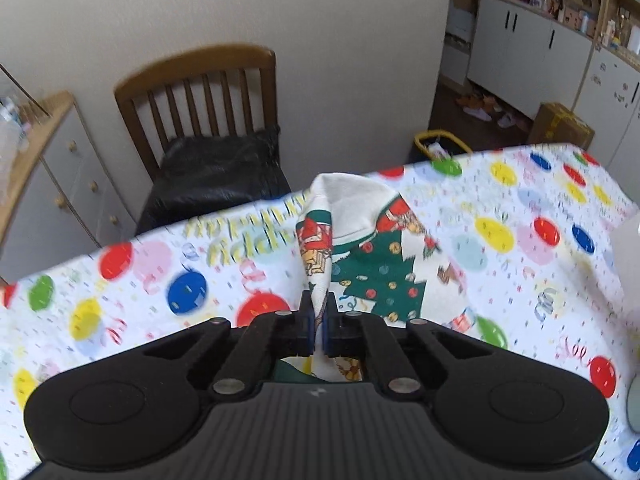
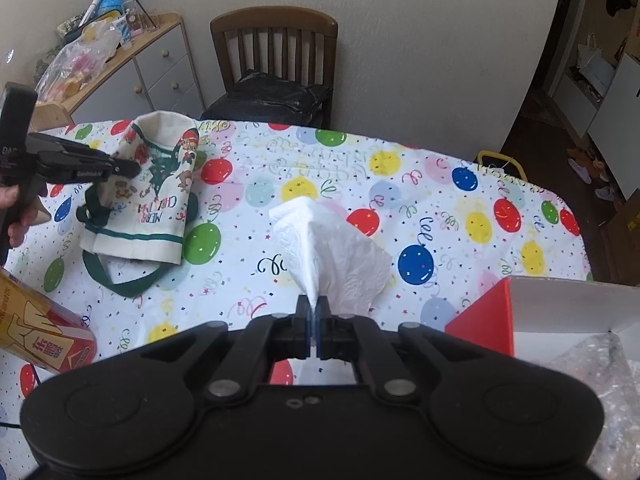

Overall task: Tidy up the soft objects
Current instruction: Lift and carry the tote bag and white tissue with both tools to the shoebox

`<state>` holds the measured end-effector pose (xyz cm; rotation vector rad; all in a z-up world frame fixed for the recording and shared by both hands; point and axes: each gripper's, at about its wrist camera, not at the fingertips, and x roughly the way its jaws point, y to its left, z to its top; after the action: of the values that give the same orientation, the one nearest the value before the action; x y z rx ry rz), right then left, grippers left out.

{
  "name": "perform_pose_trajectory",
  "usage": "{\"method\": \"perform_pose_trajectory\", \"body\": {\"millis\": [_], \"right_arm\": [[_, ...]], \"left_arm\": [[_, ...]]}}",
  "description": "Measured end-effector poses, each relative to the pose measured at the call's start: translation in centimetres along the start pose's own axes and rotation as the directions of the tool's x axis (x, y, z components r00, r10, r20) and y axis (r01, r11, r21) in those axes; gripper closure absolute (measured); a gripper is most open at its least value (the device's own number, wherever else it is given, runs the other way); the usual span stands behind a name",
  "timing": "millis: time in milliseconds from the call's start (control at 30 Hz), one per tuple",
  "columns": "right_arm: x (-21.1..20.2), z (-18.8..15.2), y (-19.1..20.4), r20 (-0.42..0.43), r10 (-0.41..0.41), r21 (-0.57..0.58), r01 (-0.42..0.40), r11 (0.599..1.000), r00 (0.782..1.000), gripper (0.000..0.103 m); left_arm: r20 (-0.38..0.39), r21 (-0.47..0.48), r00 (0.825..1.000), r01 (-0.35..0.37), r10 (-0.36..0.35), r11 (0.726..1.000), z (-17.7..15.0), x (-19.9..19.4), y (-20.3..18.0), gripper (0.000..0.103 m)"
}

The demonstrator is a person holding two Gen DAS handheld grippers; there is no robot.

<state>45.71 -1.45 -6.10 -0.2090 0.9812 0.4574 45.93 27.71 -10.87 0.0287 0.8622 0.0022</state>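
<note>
Both grippers are loaded, so the work looks to be mid-course, not finished. The left gripper [image 1: 319, 320] has its jaws clamped on a fold of the Christmas bag [image 1: 372, 256], a cream cloth printed with a green tree; in the right wrist view part of that bag is pulled up off the tablecloth [image 2: 440, 208] near the table's far left corner, while its lower hem and green straps [image 2: 120, 280] lie on the cloth. The right gripper [image 2: 313, 322] is closed on a corner of a white paper towel [image 2: 340, 256], which hangs forward from the jaws above the table's middle. A box [image 2: 560, 312] with a red side stands open at the near right (a likely destination, though that is a guess). Nothing soft shows as put away yet; both pieces are left to place.
</note>
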Motion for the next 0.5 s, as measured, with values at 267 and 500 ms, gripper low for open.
{"method": "perform_pose_trajectory", "body": {"millis": [267, 500], "right_arm": [[-3.3, -0.8, -0.8, 0.054, -0.009, 0.016, 0.008, 1.0, 0.998, 0.102], [-7.0, -2.1, -2.2, 0.115, -0.01, 0.042, 0.005, 0.999, 0.993, 0.102]], "left_arm": [[0.063, 0.025, 0.997, -0.043, 0.042, 0.999, 2.4, -4.5, -1.6, 0.099], [0.121, 0.024, 0.99, -0.074, 0.071, 0.997, 3.9, -8.6, -3.4, 0.099]]}}
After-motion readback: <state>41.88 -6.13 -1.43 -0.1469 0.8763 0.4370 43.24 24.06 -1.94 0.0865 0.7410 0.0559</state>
